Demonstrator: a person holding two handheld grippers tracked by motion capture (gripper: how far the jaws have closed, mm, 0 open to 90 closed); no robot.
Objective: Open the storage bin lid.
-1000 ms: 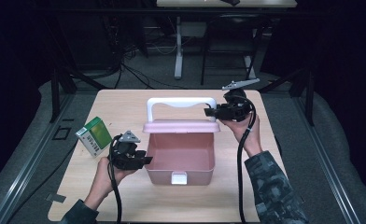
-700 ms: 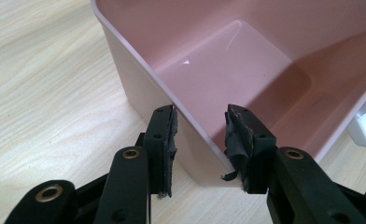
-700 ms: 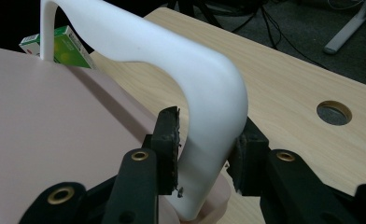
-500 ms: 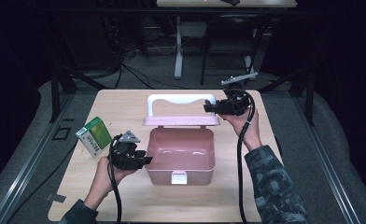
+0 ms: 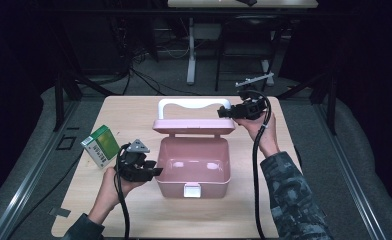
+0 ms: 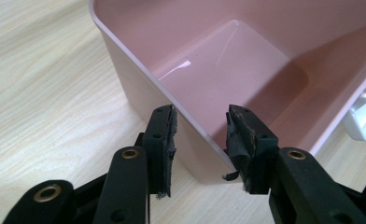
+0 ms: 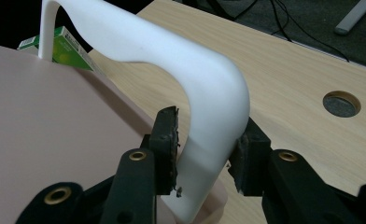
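Left hand (image 5: pixel 115 181) low at near left, forearm entering from bottom edge; left gripper (image 5: pixel 151 169) level, pointing right, jaws astride thin wall, gaps showing beside pads. Right hand (image 5: pixel 256 125) raised farther back, sleeved forearm stretched forward; right gripper (image 5: pixel 223 113) pointing left, jaws straddling curved bar, gap beside left pad.

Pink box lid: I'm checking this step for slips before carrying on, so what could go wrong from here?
The right gripper straddles the white handle at its smooth bend; the lid might slip and drop shut. The left gripper spans only the box wall corner, so the box may slide or tip.
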